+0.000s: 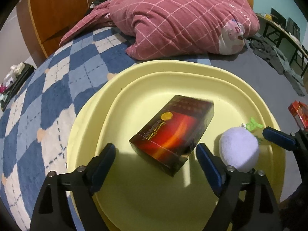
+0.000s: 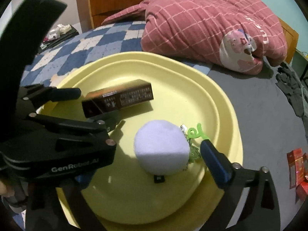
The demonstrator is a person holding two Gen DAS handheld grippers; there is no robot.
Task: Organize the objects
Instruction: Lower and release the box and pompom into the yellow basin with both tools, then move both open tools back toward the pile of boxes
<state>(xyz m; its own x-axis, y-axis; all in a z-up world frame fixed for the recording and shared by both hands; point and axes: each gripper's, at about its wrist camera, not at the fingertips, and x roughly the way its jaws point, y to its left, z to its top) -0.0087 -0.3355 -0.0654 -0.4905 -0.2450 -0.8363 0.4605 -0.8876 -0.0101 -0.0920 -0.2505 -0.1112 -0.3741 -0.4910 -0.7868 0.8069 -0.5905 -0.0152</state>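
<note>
A yellow tray [image 1: 90, 119] lies on the bed and also shows in the right wrist view [image 2: 221, 104]. A dark red-and-black box [image 1: 171, 132] lies in it, also seen from the right wrist [image 2: 123, 99]. A white plush ball [image 1: 238, 151] with a green loop charm [image 1: 254, 125] rests beside the box; both show in the right wrist view, the ball [image 2: 161, 146] and the charm [image 2: 194, 132]. My left gripper [image 1: 156, 154] is open and empty, its fingers astride the near end of the box. My right gripper [image 2: 138, 159] is open around the ball; its left finger is hidden behind the left gripper.
A pink checked quilt [image 1: 182, 17] is bunched at the back of the bed. A blue-and-white checked blanket [image 1: 48, 88] covers the left side. Red packets [image 2: 298, 171] lie on the grey sheet at right. Dark clothes [image 1: 279, 57] lie far right. A small black square [image 2: 159, 178] sits under the ball.
</note>
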